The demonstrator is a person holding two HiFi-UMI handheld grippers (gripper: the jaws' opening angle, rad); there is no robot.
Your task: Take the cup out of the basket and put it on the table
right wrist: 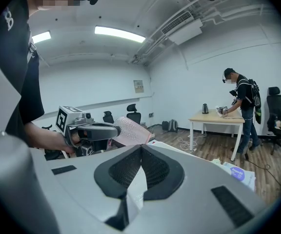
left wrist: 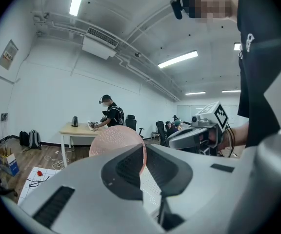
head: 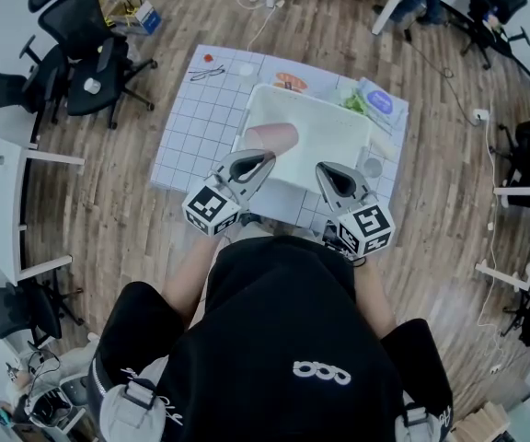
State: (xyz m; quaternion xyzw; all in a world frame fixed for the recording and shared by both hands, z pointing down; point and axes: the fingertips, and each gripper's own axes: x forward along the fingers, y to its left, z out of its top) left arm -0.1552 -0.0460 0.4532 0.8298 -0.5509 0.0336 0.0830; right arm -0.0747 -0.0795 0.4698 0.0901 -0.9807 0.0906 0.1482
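The left gripper (left wrist: 144, 152) was shut tight on the thin rim of the pink cup (left wrist: 113, 140), so it could lift it. The cup lay on its side inside the white basket (head: 334, 132), mid-frame in the head view. The right gripper (right wrist: 141, 150) seemed to pinch the basket's near wall, likely to stop it sliding
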